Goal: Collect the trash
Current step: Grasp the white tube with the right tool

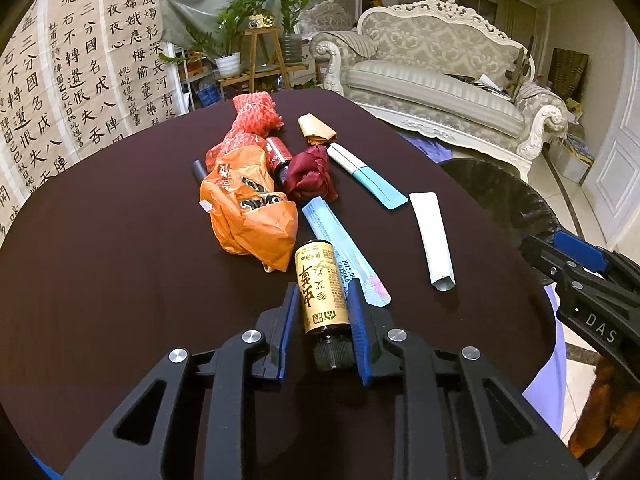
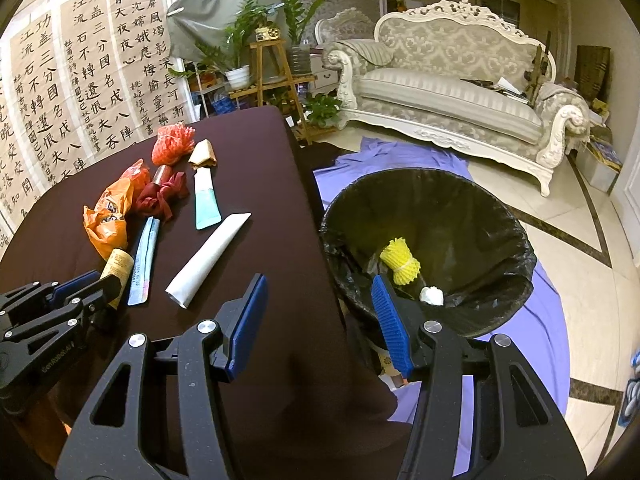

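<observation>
A small brown glass bottle (image 1: 321,288) with a gold label and black cap lies on the dark table (image 1: 100,260). My left gripper (image 1: 324,285) is shut on it, one blue pad on each side of the label. The right wrist view shows the same bottle (image 2: 117,268) in the left gripper (image 2: 86,284). My right gripper (image 2: 319,280) hangs open and empty over the table's right edge, beside a bin (image 2: 520,232) lined with a black bag. A yellow foam net (image 2: 400,266) and a white paper wad (image 2: 432,296) lie in the bin.
More trash lies beyond the bottle: an orange bag (image 1: 248,208), a red foam net (image 1: 256,114), maroon cloth (image 1: 310,176), tan paper (image 1: 316,126), a teal tube (image 1: 368,178), a white tube (image 1: 434,236) and a blue wrapper (image 1: 340,248). A sofa (image 2: 460,92) stands behind.
</observation>
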`<state>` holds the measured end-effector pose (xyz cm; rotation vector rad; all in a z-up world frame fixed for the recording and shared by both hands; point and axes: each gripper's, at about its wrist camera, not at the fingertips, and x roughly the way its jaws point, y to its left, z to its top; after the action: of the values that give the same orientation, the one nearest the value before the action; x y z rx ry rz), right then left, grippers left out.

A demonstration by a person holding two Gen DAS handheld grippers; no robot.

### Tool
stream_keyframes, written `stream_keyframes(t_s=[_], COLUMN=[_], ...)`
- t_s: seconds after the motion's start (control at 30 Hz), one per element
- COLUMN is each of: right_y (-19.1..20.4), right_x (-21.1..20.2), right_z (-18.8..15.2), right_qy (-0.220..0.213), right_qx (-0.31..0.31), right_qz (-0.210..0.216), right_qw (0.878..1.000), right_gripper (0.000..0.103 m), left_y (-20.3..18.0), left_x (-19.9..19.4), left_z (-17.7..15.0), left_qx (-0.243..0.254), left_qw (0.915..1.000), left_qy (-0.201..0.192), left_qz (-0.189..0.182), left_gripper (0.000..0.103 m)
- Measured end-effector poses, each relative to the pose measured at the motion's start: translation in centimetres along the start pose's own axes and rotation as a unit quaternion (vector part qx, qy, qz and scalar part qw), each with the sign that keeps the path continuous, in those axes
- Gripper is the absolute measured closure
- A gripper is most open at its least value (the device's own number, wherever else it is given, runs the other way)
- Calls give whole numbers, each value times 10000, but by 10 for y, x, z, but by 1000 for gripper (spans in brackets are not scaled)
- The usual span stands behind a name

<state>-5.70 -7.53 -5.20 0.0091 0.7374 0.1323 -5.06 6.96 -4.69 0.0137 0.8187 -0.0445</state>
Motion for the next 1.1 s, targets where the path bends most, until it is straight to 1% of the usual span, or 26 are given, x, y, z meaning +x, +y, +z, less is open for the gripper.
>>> stream_keyframes(t_s=[0.3, 0.5, 0.8, 0.93, 1.1], right_y=[9, 22, 50, 65, 74], right_x=[3, 7, 15, 27, 39], right_z=[4, 8, 16, 21, 22], right_qy=[43, 62, 97, 152, 287], right_qx=[-73, -189, -425, -541, -627], right_qz=[11, 65, 260, 311, 310], right_qw=[10000, 9998, 9987, 9979, 9971], right_gripper=[50, 50, 50, 50, 50], left_y=[-1, 0, 8, 11, 11], left_x=[0, 0, -1, -1, -1], left_z=[0, 1, 3, 2, 3], left_qx=[-6, -20, -88, -128, -118], left_qw=[10000, 10000, 10000, 9999, 9999], left_qy=[-4, 2, 0, -11, -25], left_qz=[-1, -25, -40, -32, -26], left_gripper=[77, 77, 77, 77, 77])
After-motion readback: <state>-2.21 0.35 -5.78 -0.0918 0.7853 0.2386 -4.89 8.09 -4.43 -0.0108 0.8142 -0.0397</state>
